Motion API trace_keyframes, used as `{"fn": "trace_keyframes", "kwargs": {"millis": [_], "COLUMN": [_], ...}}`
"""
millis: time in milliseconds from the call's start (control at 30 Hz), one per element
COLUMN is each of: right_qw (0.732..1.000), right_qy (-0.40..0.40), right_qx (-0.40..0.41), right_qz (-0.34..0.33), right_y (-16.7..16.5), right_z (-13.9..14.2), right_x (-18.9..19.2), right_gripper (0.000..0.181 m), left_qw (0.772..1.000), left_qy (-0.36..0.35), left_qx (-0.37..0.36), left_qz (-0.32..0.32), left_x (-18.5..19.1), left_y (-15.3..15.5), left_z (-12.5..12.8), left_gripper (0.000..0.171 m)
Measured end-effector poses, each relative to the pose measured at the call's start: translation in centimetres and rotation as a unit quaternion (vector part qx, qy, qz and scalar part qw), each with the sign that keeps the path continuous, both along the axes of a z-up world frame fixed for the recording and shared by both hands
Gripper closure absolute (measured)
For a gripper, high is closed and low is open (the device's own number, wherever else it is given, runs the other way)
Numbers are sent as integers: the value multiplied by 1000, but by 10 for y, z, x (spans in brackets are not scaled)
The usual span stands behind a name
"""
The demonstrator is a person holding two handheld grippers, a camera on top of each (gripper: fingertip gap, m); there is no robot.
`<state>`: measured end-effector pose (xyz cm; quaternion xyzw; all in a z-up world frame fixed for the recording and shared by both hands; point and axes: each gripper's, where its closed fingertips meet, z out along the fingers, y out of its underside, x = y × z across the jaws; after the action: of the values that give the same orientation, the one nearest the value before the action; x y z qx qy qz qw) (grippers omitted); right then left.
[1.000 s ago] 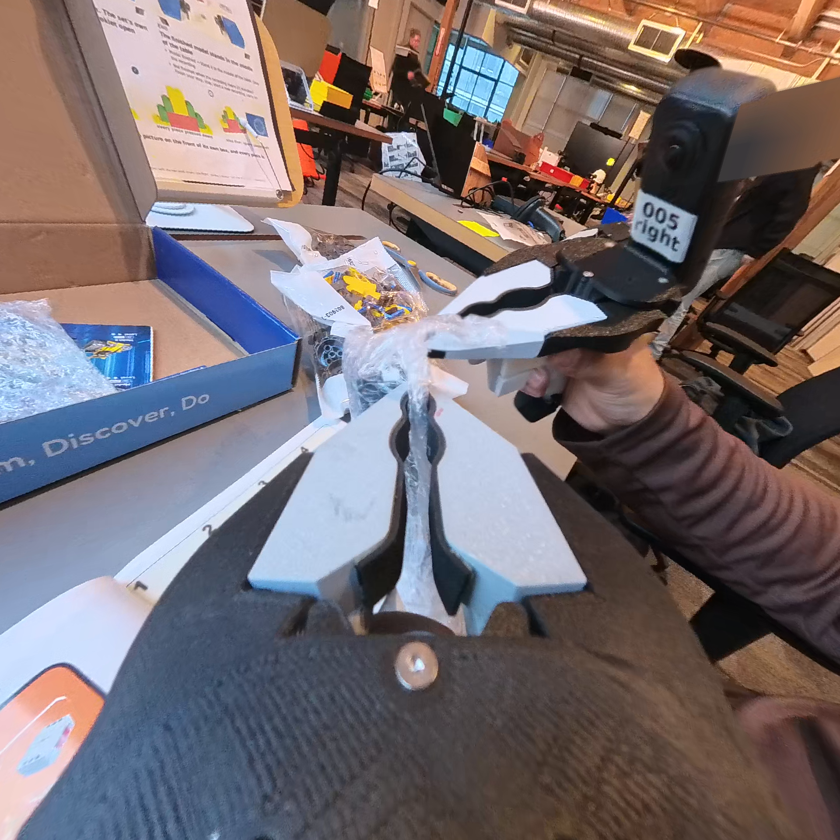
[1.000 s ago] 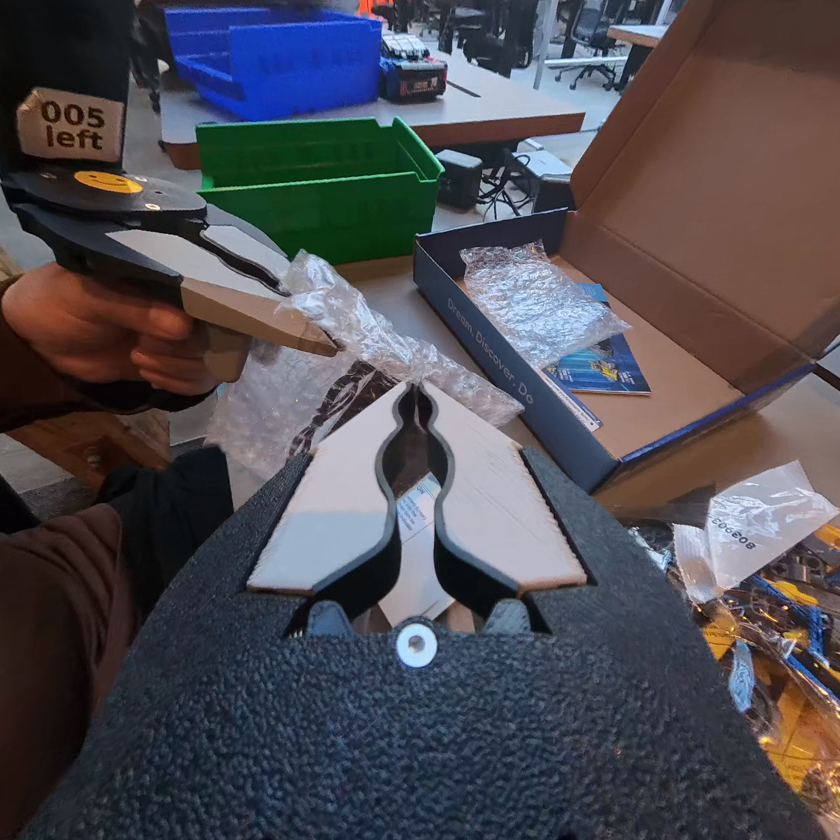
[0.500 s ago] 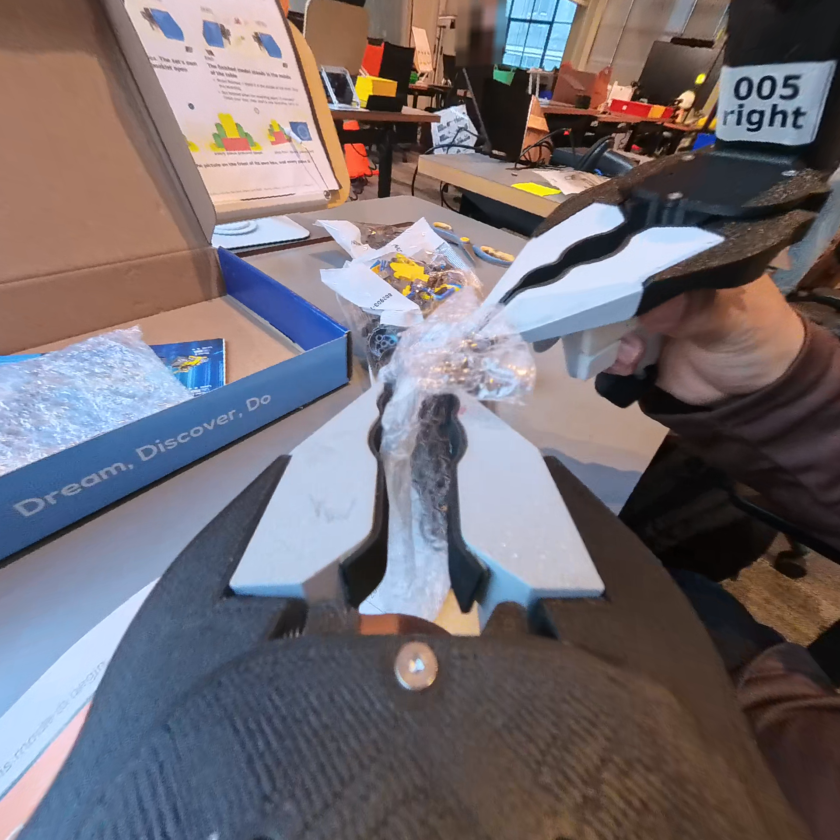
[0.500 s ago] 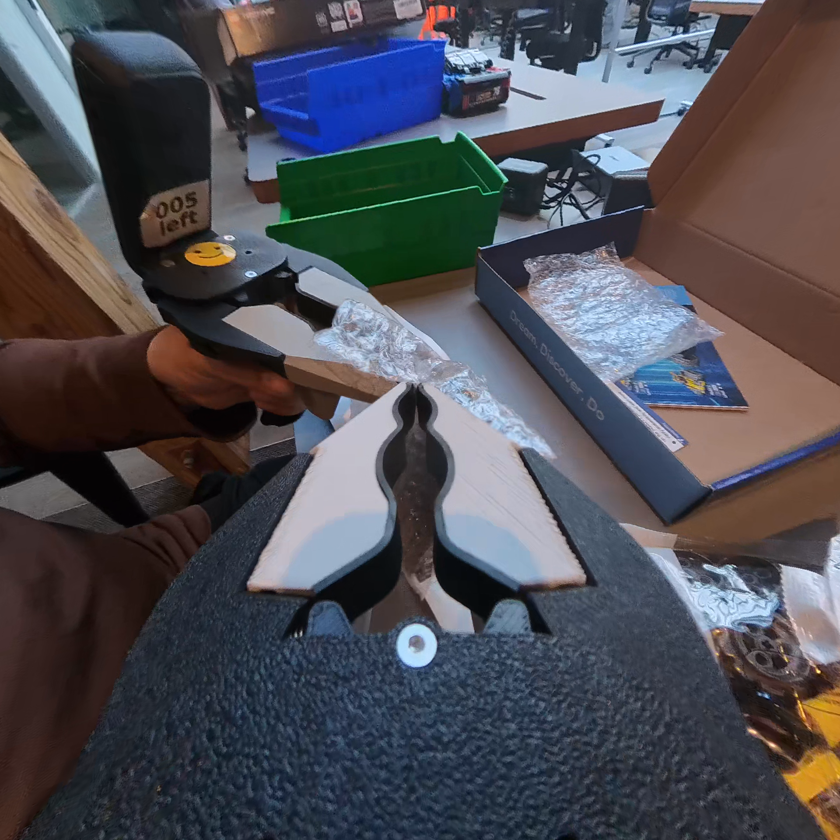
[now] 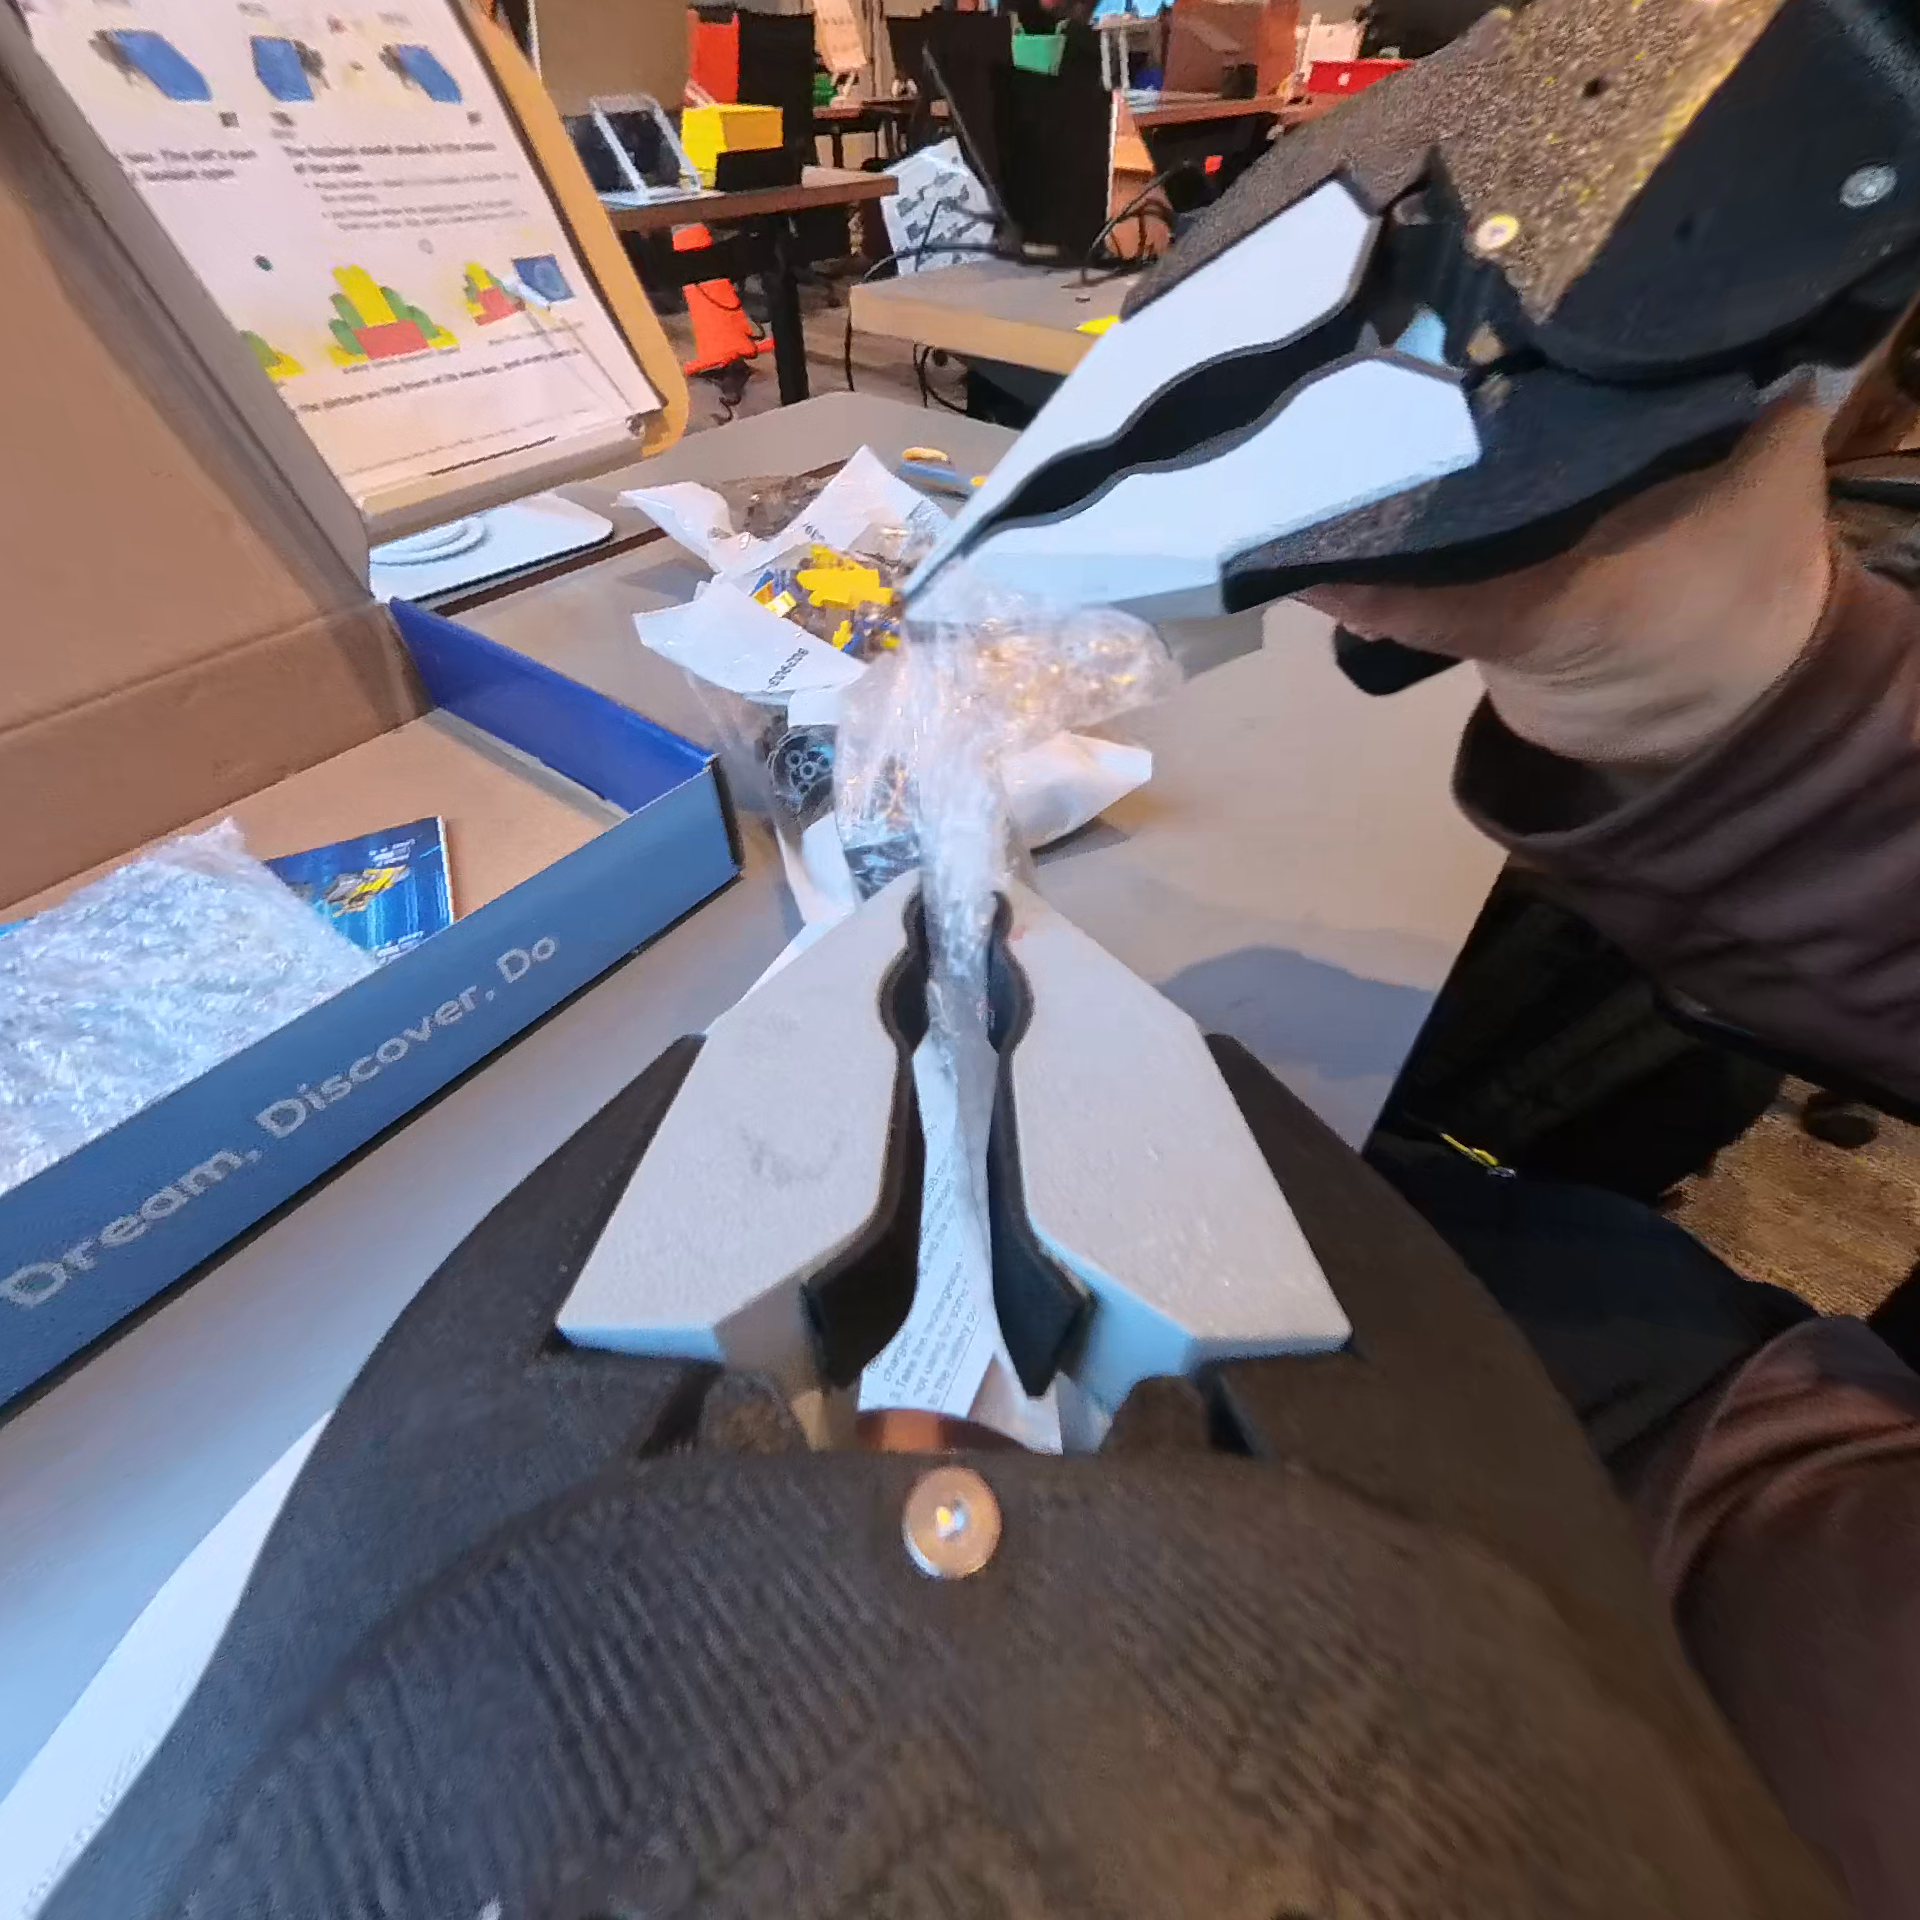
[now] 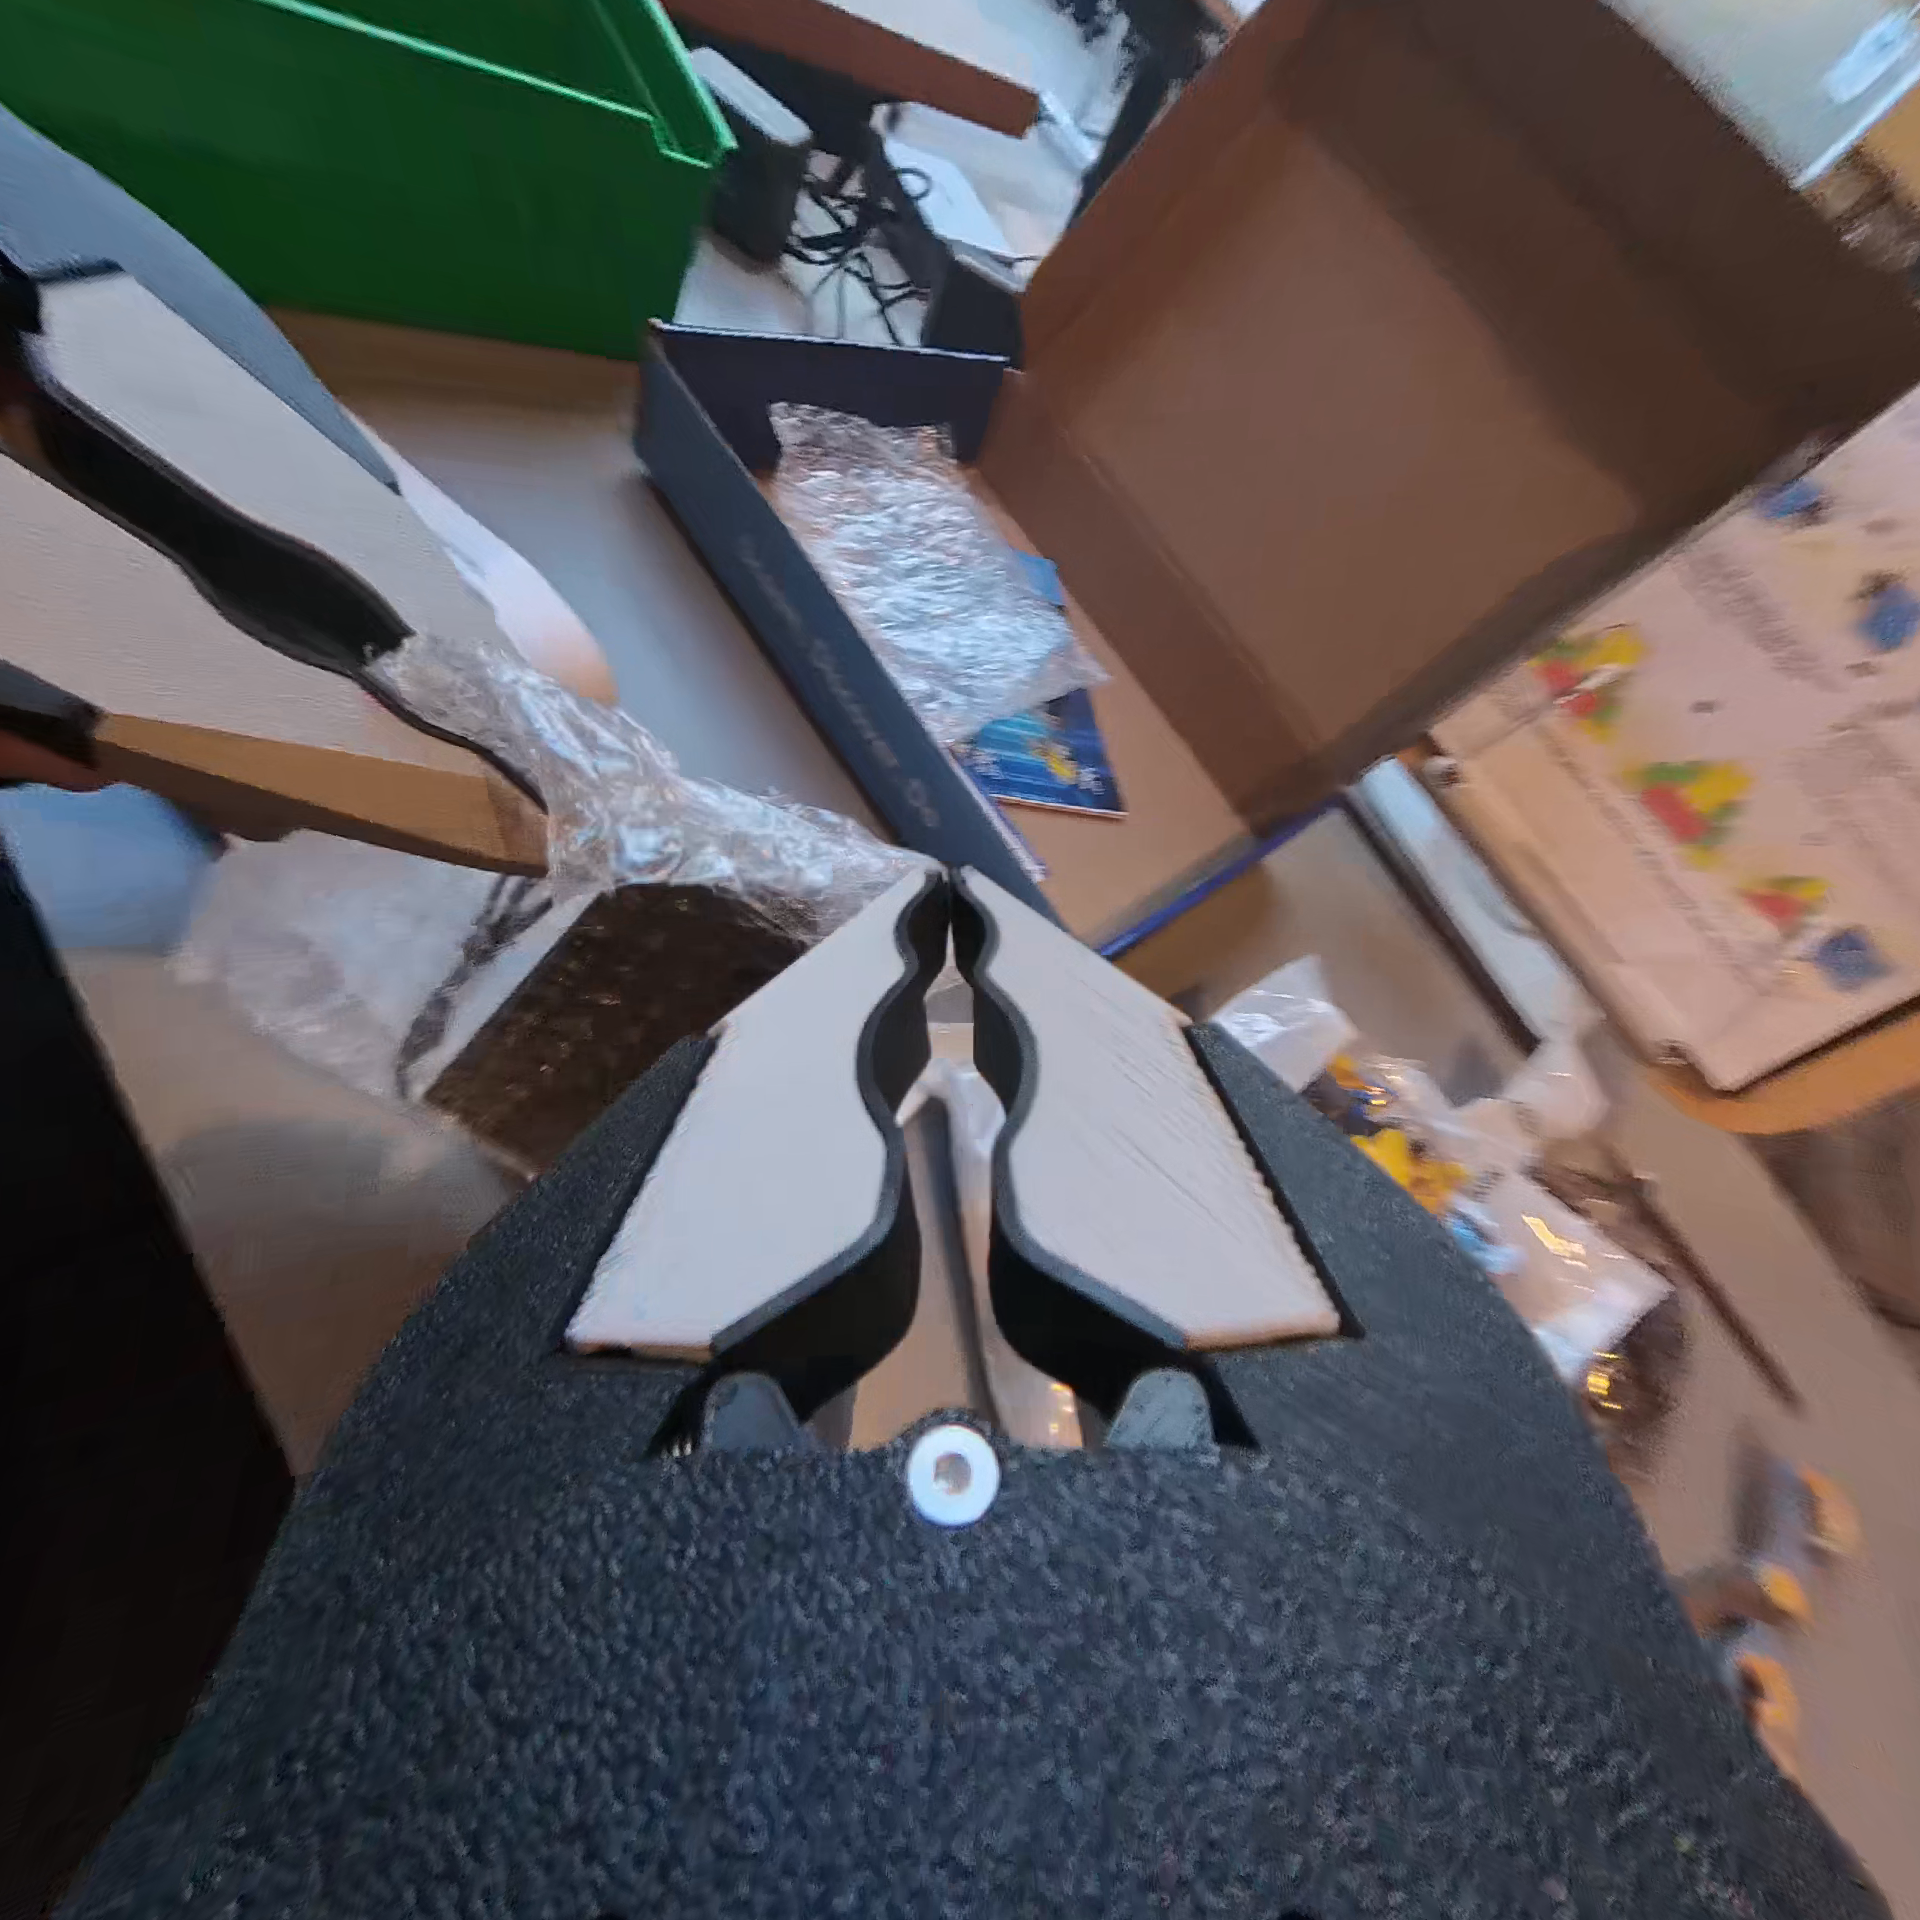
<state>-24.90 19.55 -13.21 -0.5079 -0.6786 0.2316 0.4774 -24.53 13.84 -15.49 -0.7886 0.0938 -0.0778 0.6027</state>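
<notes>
My left gripper (image 5: 956, 909) is shut on the twisted neck of a clear plastic bag (image 5: 987, 707). My right gripper (image 6: 948, 881) is shut on the same bag (image 6: 644, 790) from the other side. The bag is stretched between the two over the grey table (image 5: 1278, 790). A dark block (image 6: 623, 997) hangs inside it. In the left wrist view the right gripper (image 5: 914, 587) comes in from the upper right, tips pinching the bag's top. In the right wrist view the left gripper (image 6: 525, 816) reaches in from the left. A hand and a brown sleeve hold each.
An open blue cardboard box (image 5: 416, 1039) lies to the left with bubble wrap (image 5: 135, 997) and a blue booklet (image 5: 374, 894) inside. Bags of yellow and blue bricks (image 5: 821, 603) lie behind. A green bin (image 6: 364, 156) and an instruction sheet (image 6: 1714, 810) stand nearby. The gap from one gripper's tips to the other's is roughly 7 centimeters. Both grippers' tips are roughly 30 centimeters from the left with bubble wrap (image 5: 135, 997). Look for it in the right wrist view (image 6: 966, 624) too.
The right gripper has risen and tilted, so its view has rolled. The bag is pulled tighter between the two grippers. Both stay shut on it.
</notes>
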Motion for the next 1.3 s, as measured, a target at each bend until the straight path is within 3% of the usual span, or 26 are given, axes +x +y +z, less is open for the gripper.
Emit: {"fn": "trace_keyframes", "kwargs": {"millis": [167,267,400,633,900,1133,1300], "right_qw": [999,997,985,977,978,979,983], "right_qy": [19,15,36,27,16,22,31], "right_qx": [41,-30,-129,-177,-180,-171,-149], "right_qz": [24,74,112,114,106,107,100], "right_y": [-10,-20,-25,-22,-31,-33,-30], "right_z": [8,3,18,10,-10,-12,-7], "right_x": [-4,0,8,10,-6,-8,-7], "right_gripper": [181,180,162,156,164,181,181], "left_qw": [1000,999,998,997,997,997,997], "left_qy": [-16,-29,-49,-56,-60,-68,-65], "left_qx": [5,6,14,22,26,29,26], "left_qz": [8,26,40,43,40,39,37], "left_x": [-4,-14,-24,-24,-22,-22,-21], "left_y": [-6,-6,-6,-6,-8,-8,-5], "left_z": [8,10,14,18,23,22,18], "left_gripper": [167,168,168,168,168,168,162]}}
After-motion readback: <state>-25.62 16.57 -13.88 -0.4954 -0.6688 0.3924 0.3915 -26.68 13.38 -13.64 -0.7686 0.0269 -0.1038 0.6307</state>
